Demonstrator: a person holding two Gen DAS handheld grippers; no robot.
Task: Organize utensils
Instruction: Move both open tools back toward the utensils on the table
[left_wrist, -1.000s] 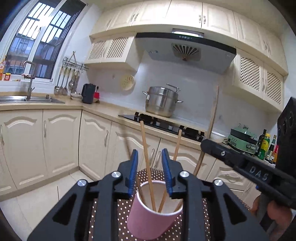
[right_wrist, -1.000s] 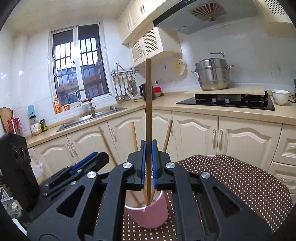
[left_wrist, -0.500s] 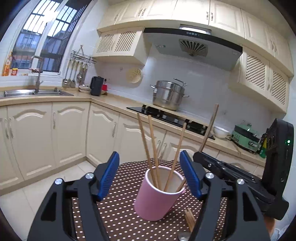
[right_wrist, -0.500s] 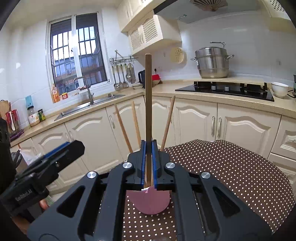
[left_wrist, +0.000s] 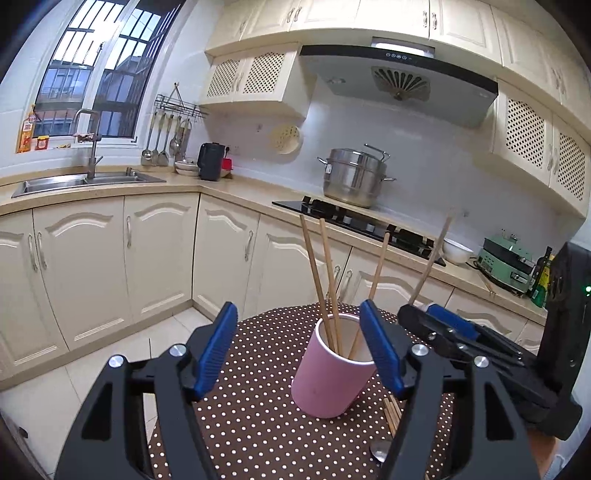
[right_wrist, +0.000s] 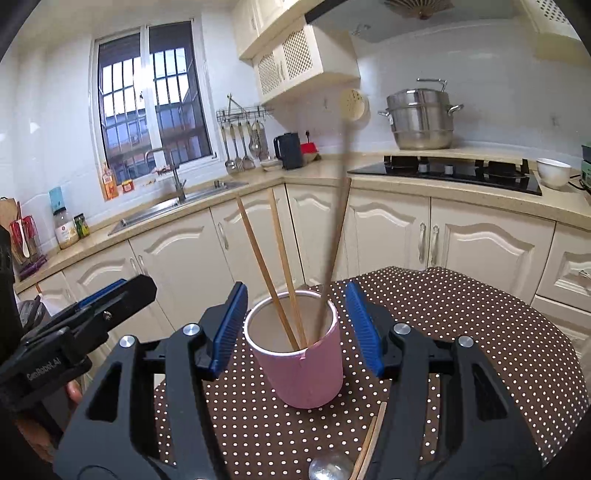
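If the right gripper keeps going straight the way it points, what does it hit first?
Most likely the pink cup: it stands dead ahead between the open right gripper jaws, holding the chopsticks. Its rim would slide between the pads first, though depth is hard to judge.

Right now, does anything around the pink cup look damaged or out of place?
Yes. The pink paper cup has a small nick in its near rim, seen from the right wrist. Loose wooden chopsticks and a metal spoon bowl lie on the brown dotted tablecloth beside it, not in the cup.

Perhaps "GenRobot.AI" on left gripper (right_wrist: 114, 295)
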